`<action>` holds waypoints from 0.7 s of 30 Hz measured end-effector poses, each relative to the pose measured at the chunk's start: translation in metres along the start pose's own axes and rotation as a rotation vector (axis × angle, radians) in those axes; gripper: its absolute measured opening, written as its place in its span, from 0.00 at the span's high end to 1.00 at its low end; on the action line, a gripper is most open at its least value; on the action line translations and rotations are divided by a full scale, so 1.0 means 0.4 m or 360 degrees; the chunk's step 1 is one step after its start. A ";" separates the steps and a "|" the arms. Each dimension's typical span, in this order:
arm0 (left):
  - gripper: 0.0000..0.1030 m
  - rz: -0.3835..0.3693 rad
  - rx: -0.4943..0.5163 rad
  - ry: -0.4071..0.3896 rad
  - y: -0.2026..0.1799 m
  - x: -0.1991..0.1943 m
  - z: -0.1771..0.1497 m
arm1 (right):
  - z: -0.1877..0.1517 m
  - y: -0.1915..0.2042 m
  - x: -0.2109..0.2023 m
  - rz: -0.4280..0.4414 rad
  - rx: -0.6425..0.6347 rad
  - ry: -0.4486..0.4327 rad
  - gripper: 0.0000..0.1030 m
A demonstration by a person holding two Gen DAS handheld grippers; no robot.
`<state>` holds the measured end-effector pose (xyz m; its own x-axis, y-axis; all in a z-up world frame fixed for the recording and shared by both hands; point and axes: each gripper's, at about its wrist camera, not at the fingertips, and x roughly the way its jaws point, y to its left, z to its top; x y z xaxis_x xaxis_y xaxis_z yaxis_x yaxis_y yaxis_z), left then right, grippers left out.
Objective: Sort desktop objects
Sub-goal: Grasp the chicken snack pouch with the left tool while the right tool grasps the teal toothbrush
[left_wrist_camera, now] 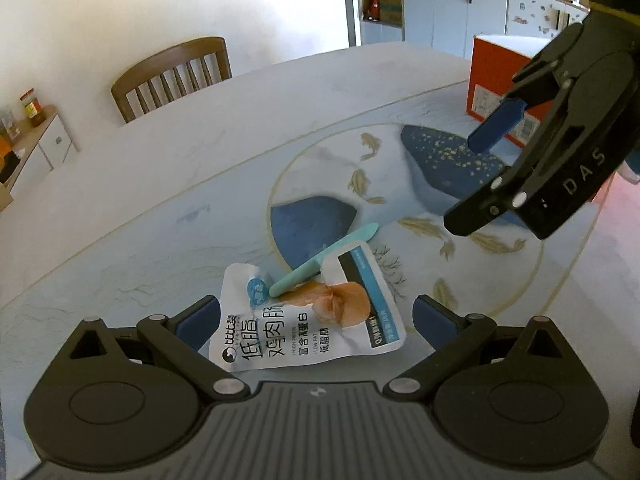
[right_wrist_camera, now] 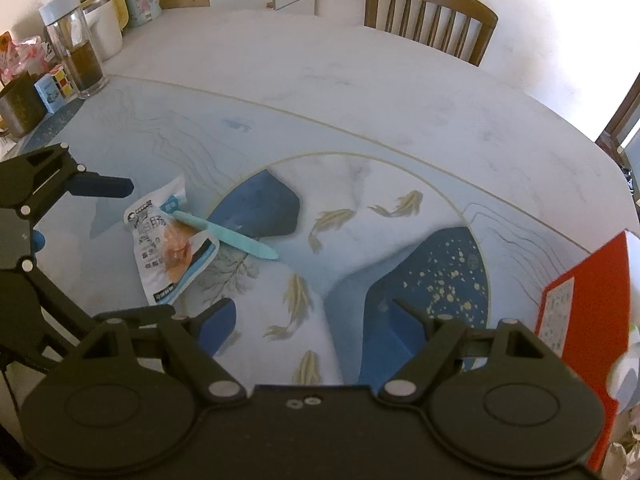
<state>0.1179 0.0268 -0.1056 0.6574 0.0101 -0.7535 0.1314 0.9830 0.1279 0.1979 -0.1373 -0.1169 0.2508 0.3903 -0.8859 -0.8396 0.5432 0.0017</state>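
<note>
I am holding my left hand-held gripper (left_wrist_camera: 316, 320) low over the bench (left_wrist_camera: 168, 184), its jaws spread wide and gripping nothing. The white snack pouch (left_wrist_camera: 308, 316) is lying flat on the bench between the two blue fingertips (left_wrist_camera: 200, 320), though I cannot tell whether either pad is touching it. A teal plastic knife (left_wrist_camera: 324, 258) is resting across the pouch's far edge, its tip pointing away from the pouch onto the blue painted patch.

My right hand-held gripper (right_wrist_camera: 312, 328) is hovering well apart from the pouch, toward the red box (right_wrist_camera: 580, 308), jaws also wide open and holding nothing. The red box is standing at the bench edge, far from the pouch. A wooden chair (left_wrist_camera: 172, 76) is sitting beyond the pouch, at the bench's far side.
</note>
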 end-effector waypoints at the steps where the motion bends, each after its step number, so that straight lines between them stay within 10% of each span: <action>1: 0.00 0.0020 0.0014 0.0005 -0.004 0.005 -0.002 | 0.002 -0.001 0.006 -0.0002 0.0003 0.0005 0.19; 21: 0.00 0.0062 0.0035 0.0001 0.024 0.046 -0.016 | 0.060 0.033 0.119 0.0117 -0.0226 0.0047 0.40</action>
<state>0.1267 0.0375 -0.1225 0.6618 0.0482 -0.7481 0.1221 0.9777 0.1710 0.2101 -0.0939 -0.1478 0.1737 0.4019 -0.8991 -0.9153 0.4028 0.0033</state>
